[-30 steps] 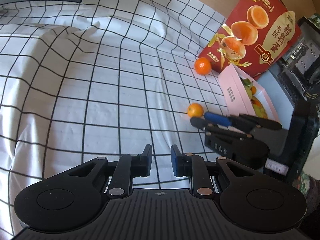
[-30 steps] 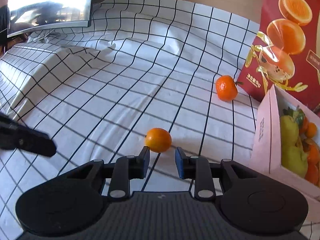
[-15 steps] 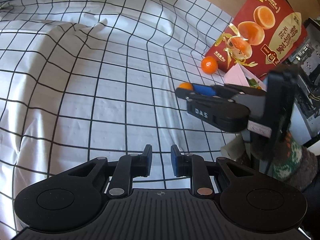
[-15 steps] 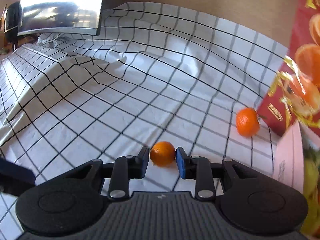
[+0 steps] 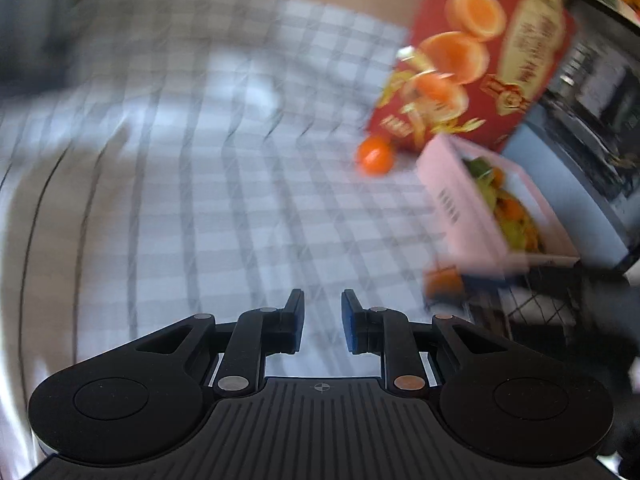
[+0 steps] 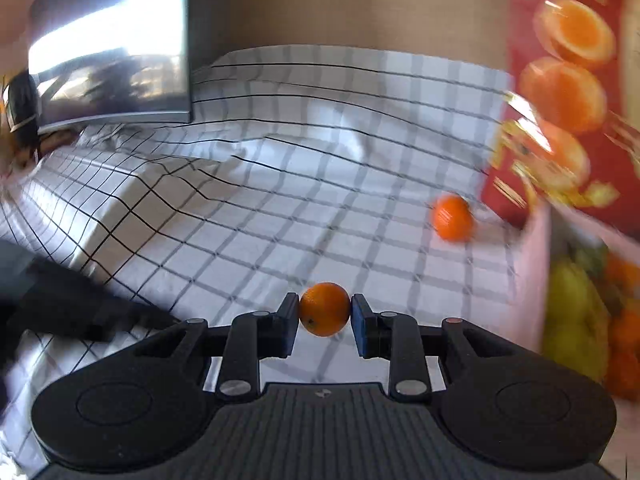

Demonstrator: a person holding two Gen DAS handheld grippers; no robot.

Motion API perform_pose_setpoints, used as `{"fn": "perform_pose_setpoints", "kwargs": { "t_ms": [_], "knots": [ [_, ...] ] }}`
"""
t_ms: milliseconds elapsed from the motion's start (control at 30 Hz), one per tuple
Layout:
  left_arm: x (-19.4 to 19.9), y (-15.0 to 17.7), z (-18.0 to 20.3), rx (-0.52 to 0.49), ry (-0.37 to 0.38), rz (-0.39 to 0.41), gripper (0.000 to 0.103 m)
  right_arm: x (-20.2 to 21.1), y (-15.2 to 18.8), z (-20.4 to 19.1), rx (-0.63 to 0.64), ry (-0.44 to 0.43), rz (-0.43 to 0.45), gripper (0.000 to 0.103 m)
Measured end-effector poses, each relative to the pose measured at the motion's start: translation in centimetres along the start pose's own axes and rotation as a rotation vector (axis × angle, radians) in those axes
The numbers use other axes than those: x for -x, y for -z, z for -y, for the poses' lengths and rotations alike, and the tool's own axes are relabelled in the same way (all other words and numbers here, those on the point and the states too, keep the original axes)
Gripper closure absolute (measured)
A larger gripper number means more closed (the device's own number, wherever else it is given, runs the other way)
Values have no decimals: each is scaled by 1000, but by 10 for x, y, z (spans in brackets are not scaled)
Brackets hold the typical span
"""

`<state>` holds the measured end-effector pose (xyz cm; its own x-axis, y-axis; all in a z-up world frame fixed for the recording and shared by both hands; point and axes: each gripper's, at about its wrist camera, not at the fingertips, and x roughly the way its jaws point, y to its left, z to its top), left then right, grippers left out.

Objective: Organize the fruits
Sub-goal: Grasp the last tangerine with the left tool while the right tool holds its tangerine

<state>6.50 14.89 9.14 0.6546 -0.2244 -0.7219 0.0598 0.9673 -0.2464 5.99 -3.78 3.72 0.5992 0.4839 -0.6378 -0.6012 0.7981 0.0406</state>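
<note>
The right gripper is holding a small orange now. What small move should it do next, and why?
Probably carry the orange rightward over the pink box. The right gripper is shut on it, and the box already holds other fruit, so releasing there seems fitting.

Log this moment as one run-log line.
right gripper: shut on orange | left gripper: shut, nothing held | second orange: on cloth | next: pink box

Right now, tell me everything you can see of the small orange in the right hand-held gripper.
The small orange is round, bright orange, with a finely dimpled, slightly glossy peel and a tiny dark spot low on its front. It sits pinched between the two blue pads of the right hand-held gripper, one on each side, apparently lifted clear of the checked cloth. Nothing else touches it.
</note>
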Motion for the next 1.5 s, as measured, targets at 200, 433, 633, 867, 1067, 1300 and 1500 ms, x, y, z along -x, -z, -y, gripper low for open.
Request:
{"fn": "perform_pose_setpoints", "kwargs": {
  "t_ms": [200,433,633,867,1067,1300,1500],
  "knots": [
    [-60,-84,48,-418,-1,99,76,39,41,26,-97,104,-48,76],
    [-141,-102,94,-752,-65,44,74,73,65,53,-205,200,-47,76],
    [-163,-91,100,-826,-91,0,52,79,78,75,-253,234,-62,76],
    [-170,-87,104,-826,-107,-13,34,80,78,85,-252,208,-48,76],
    [-188,-109,71,-587,-170,-48,37,81,75,79,-199,195,-32,76],
    [-189,-126,34,-317,-129,-65,38,89,85,80,-210,201,-45,76],
    [-181,-116,31,-304,-111,-81,39,93,89,78,-216,211,-52,76]
  ]
}}
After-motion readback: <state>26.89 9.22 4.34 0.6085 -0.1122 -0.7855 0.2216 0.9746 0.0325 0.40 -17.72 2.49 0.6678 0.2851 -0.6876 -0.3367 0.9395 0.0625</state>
